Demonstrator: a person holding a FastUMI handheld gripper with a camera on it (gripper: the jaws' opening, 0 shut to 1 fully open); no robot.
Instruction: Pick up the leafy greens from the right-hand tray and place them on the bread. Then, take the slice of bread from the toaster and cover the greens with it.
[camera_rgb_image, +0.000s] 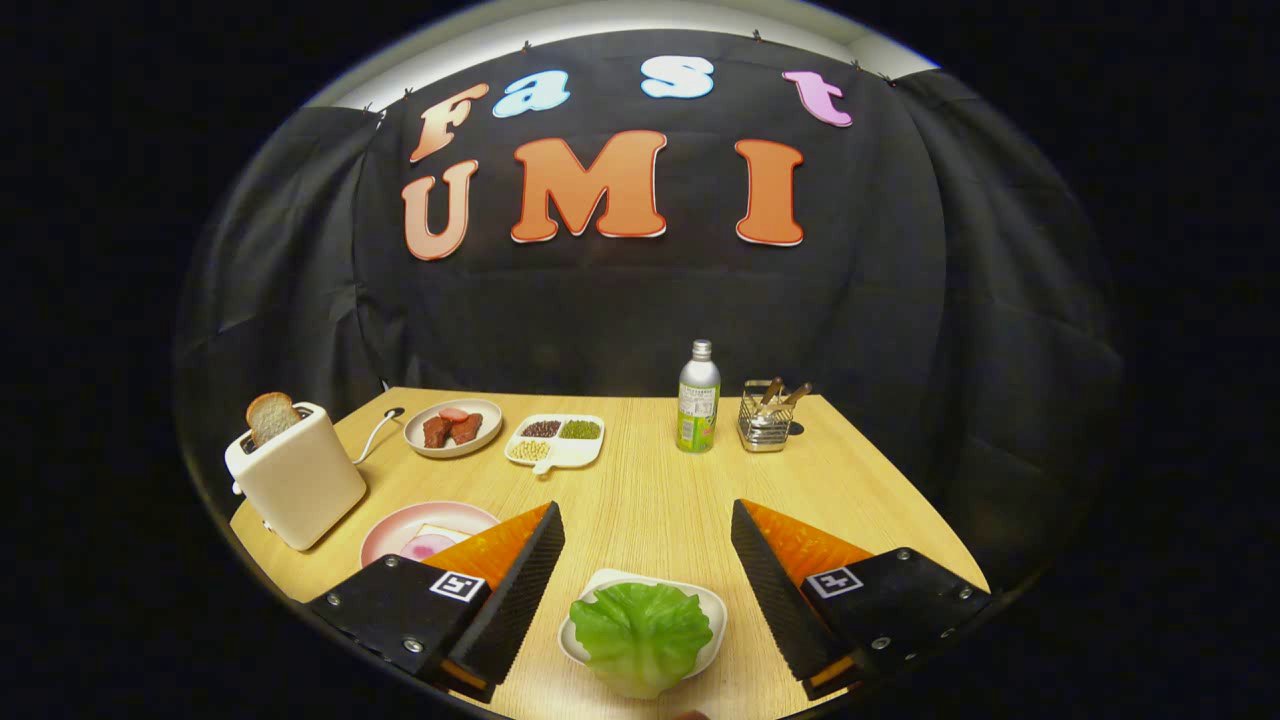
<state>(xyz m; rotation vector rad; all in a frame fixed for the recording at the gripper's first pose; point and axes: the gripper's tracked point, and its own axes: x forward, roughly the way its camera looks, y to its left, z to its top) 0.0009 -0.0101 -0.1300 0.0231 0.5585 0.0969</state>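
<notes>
The gripper (647, 535) hung wide open and empty above the wooden table (650, 490). Leafy greens (641, 635) sat on a white tray (712, 602) between its fingers, near. The toaster (297, 487) held bread (268, 416), far left.

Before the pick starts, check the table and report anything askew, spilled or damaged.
Nothing stands out. The leafy greens sit in their white tray between the open gripper fingers. The bread slice stands upright in the toaster. The bottle is upright, and nothing is spilled on the table.
</notes>
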